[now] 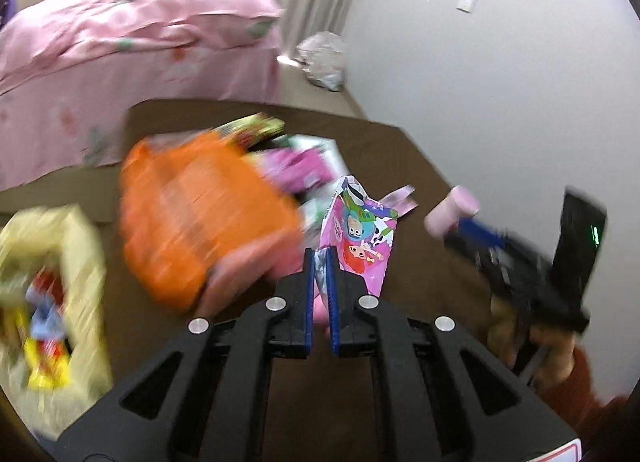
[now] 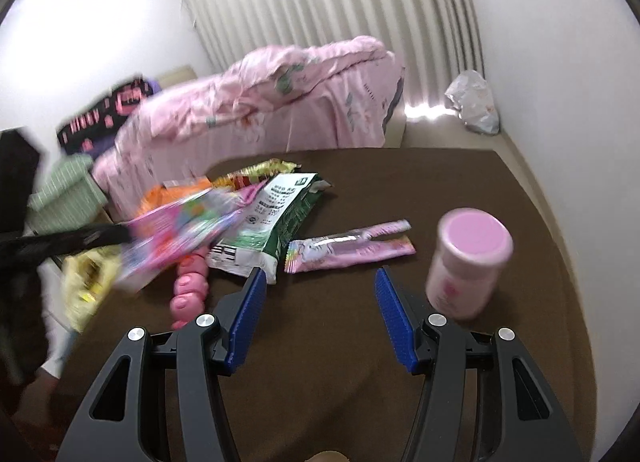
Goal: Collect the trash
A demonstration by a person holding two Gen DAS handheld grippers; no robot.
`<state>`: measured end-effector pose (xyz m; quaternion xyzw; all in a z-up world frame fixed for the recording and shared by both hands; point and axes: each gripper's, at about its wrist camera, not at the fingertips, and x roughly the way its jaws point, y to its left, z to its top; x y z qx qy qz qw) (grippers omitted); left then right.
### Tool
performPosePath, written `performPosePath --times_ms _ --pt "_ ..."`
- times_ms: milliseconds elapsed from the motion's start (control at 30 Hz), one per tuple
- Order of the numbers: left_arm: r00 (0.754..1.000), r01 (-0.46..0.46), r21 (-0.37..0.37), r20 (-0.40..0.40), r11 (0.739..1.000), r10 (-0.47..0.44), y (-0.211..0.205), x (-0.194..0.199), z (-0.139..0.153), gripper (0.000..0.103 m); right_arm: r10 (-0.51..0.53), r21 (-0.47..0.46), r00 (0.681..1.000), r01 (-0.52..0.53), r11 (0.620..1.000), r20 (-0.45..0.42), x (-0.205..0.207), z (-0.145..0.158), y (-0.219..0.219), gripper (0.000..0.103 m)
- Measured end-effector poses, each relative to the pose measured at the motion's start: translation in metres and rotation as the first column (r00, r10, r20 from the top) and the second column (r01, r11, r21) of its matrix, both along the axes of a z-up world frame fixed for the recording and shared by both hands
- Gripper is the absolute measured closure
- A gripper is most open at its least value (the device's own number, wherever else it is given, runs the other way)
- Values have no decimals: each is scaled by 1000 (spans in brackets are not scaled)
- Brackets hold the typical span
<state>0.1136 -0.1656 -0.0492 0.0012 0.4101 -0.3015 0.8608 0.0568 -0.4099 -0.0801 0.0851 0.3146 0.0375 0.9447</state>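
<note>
My left gripper [image 1: 320, 258] is shut on a pink cartoon-printed wrapper [image 1: 360, 229], held up above the brown table [image 1: 380, 141]. The right wrist view shows that same wrapper [image 2: 180, 234] blurred at the left. A yellow trash bag [image 1: 52, 294] holding several wrappers sits at the left. My right gripper [image 2: 320, 282] is open with nothing between its fingers, low over the table. A pink lidded cup [image 2: 468, 262] stands just to its right. A long pink wrapper [image 2: 352, 248] and a green-and-white packet [image 2: 276, 217] lie ahead of it.
An orange bag [image 1: 200, 221] and a pink toy [image 2: 190, 290] lie among the litter. A bed with a pink cover [image 2: 280, 101] stands behind the table. A white plastic bag [image 2: 474, 101] lies on the floor by the wall.
</note>
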Motion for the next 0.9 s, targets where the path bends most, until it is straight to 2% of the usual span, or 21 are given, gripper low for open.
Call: performPosePath --times_ms 67,133,167,200,300,400,600,733,833,900 --pt "999 -46 9 0 999 46 19 -10 -9 96 -16 -65 1000 15 998 -7 26 -1 8 50" --pt "996 -86 2 2 996 86 35 -18 -18 86 -35 -108 999 31 994 -33 50 -4 12 81" --pt "995 -98 -5 -1 995 98 42 -20 -22 75 -41 -126 998 34 991 -52 63 -6 13 82" --pt "994 -107 -13 -7 994 107 49 -20 -25 71 -42 -141 997 33 990 -64 73 -7 14 82" --pt "991 -137 -45 4 990 137 66 -23 -29 66 -36 -175 992 14 984 -121 101 -18 16 82" --pt "988 -149 -59 25 987 151 76 -23 -28 58 7 -148 982 -35 988 -186 109 -27 17 82" --pt "995 -98 -90 17 991 100 74 -20 -35 50 101 -135 969 -134 982 -227 59 -36 30 82" --pt "998 -62 -78 2 995 63 60 -19 -43 50 148 -202 957 -201 959 -251 12 -40 38 82" --pt "999 -37 -69 -9 997 37 51 -19 -48 49 106 -300 970 -170 939 -220 -23 -31 37 81" --pt "1000 -22 -56 -4 998 22 45 -22 -50 49 91 -274 981 -137 952 -173 -44 -20 30 80"
